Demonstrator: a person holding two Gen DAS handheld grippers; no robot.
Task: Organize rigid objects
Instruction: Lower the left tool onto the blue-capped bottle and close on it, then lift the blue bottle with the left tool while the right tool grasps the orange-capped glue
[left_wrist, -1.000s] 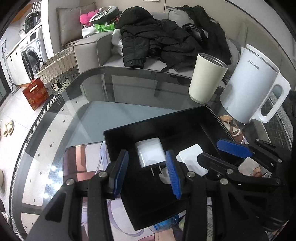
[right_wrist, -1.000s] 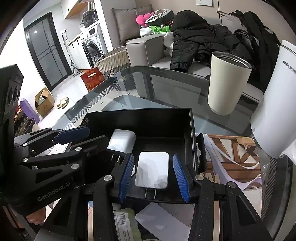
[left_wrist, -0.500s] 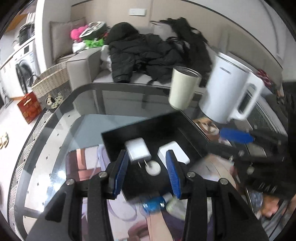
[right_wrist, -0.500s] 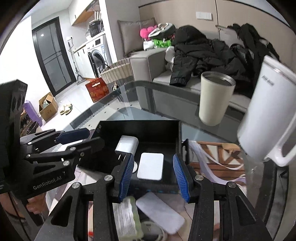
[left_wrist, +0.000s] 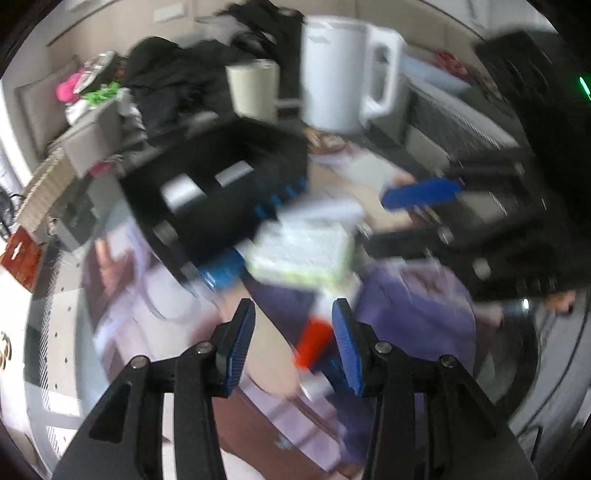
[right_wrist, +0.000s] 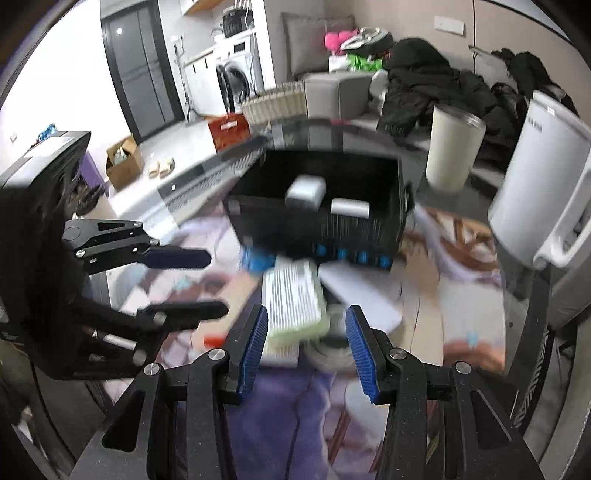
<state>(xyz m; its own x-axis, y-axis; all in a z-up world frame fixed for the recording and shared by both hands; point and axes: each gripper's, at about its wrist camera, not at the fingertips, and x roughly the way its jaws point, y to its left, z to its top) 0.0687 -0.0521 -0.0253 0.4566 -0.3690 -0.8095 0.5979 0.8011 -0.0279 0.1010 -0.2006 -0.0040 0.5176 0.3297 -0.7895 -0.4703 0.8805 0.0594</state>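
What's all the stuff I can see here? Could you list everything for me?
Black box: one, on the glass table.
Chargers: two, white, inside the box.
Pale green packet: one, in front of the box.
Flat white slab: one, right of the packet.
Tumbler: one, cream, behind the box.
Kettle: one, white, far right.
Black coats: a pile on the grey sofa.
Washing machine: one, white, background.
Left gripper: black, blue pads, open, empty.
Right gripper: same, open, empty.
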